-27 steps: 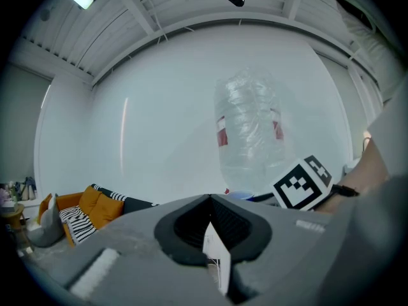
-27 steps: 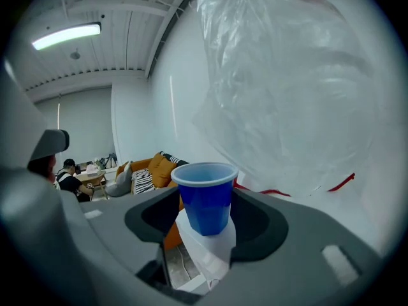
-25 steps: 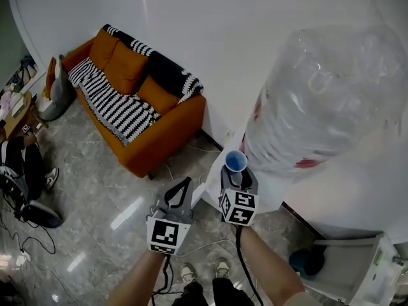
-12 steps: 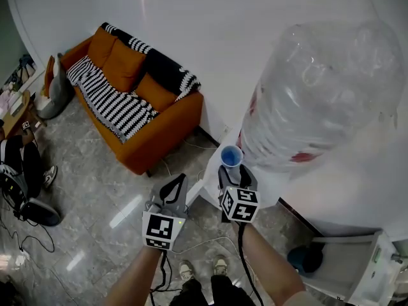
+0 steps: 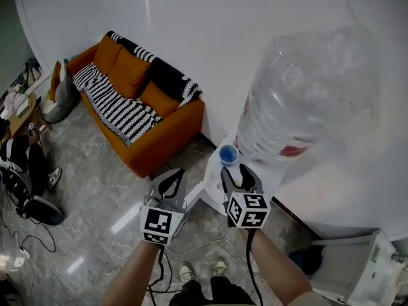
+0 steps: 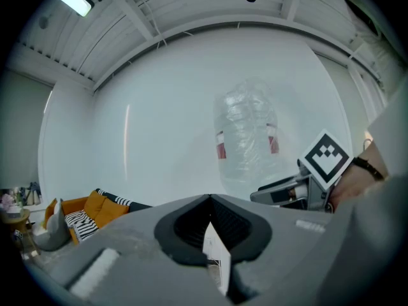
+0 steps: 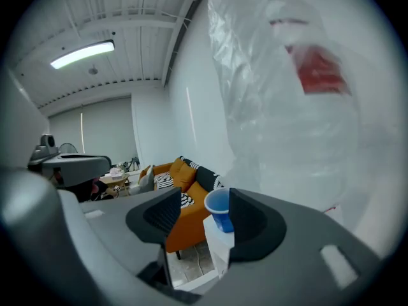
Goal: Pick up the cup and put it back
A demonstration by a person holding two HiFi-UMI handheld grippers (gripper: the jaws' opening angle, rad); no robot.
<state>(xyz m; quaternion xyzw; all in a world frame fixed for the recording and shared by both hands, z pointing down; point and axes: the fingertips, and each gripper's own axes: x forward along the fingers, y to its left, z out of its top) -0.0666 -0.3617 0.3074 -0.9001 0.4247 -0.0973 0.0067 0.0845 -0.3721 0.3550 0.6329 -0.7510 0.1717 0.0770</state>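
A small blue cup point(image 5: 228, 153) stands upright on the corner of the white dispenser top point(image 5: 213, 185), beside the big clear water bottle point(image 5: 306, 94). My right gripper point(image 5: 234, 172) sits just behind the cup, apart from it. Its jaws are closing, with nothing between them. In the right gripper view the cup point(image 7: 220, 210) shows beyond the fingertips of that gripper point(image 7: 203, 200). My left gripper point(image 5: 178, 173) hovers to the left over the floor, its tips together and empty. The left gripper view shows its jaws point(image 6: 209, 197) meeting, with the bottle point(image 6: 245, 132) ahead.
An orange sofa point(image 5: 137, 116) with a striped throw stands against the white wall at the left. A person's legs and cables point(image 5: 25, 171) are at the far left on the grey floor. A white bin point(image 5: 347, 266) sits at the lower right.
The right gripper has drawn back toward me and off the cup, which stays standing on the dispenser corner. The left gripper has barely moved.
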